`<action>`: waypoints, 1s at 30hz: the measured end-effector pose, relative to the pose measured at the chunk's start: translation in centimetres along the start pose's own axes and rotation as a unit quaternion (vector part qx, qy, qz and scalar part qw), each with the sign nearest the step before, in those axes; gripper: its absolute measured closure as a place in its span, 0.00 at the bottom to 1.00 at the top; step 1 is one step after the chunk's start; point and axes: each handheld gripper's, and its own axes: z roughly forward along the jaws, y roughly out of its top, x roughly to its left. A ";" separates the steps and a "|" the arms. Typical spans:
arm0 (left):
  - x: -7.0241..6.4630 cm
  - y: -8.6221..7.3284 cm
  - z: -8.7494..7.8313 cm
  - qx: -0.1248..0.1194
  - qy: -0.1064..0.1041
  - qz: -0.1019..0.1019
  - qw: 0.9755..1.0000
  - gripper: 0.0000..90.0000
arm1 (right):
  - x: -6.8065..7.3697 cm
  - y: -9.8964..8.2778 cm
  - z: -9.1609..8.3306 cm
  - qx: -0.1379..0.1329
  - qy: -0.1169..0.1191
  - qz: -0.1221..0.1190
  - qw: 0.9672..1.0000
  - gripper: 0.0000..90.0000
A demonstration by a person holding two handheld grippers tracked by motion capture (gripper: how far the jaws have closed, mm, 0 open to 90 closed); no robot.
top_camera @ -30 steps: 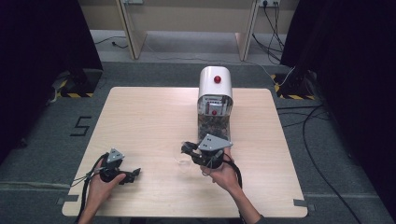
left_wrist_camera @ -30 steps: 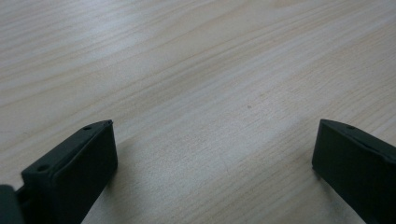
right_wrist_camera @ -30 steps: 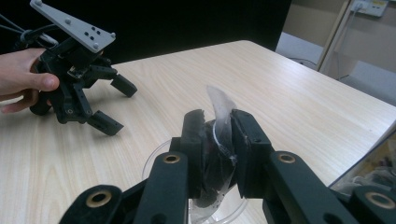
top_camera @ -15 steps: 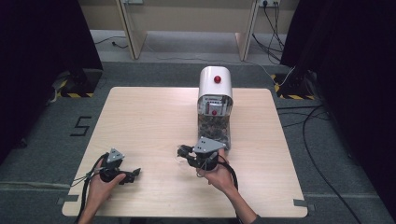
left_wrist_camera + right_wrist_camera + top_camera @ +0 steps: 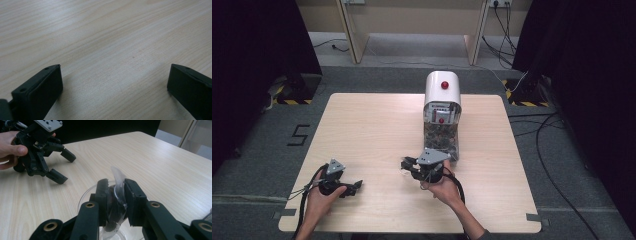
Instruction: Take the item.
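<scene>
Two grippers sit low over my light wooden table (image 5: 377, 125), and I go from the biggest thing down. Toward twelve o'clock from the table's middle stands a white dispenser (image 5: 442, 90) with a rounded top, a red knob and a clear bin of small dark pieces beneath. Just at its foot, about five o'clock from centre, I hold the right gripper (image 5: 115, 187), its tips pointing toward nine o'clock. Its jaws stand narrow, pinched on a small dark piece in clear crinkled wrapping (image 5: 116, 195); over the last half second they have eased apart a touch, yet the pads clamp the wrapped piece on both sides. Right under those jaws sits a clear plastic cup (image 5: 86, 193), its rim curving out at nine o'clock of the tips; whether the piece touches the cup I cannot tell. Down at seven o'clock of the table I hold the left gripper (image 5: 353, 187), well apart from the right one. Its jaws stand wide over bare wood.
</scene>
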 end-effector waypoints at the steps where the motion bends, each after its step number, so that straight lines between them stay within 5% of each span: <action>1: 0.0 0.0 0.0 0.000 0.000 0.000 1.000 0.00 | 0.0 0.0 0.0 -0.001 0.001 0.001 1.000 0.82; 30: 0.0 0.0 0.0 0.000 0.000 0.000 1.000 0.00 | -1.8 0.8 -2.6 -0.026 -0.024 0.020 0.999 0.71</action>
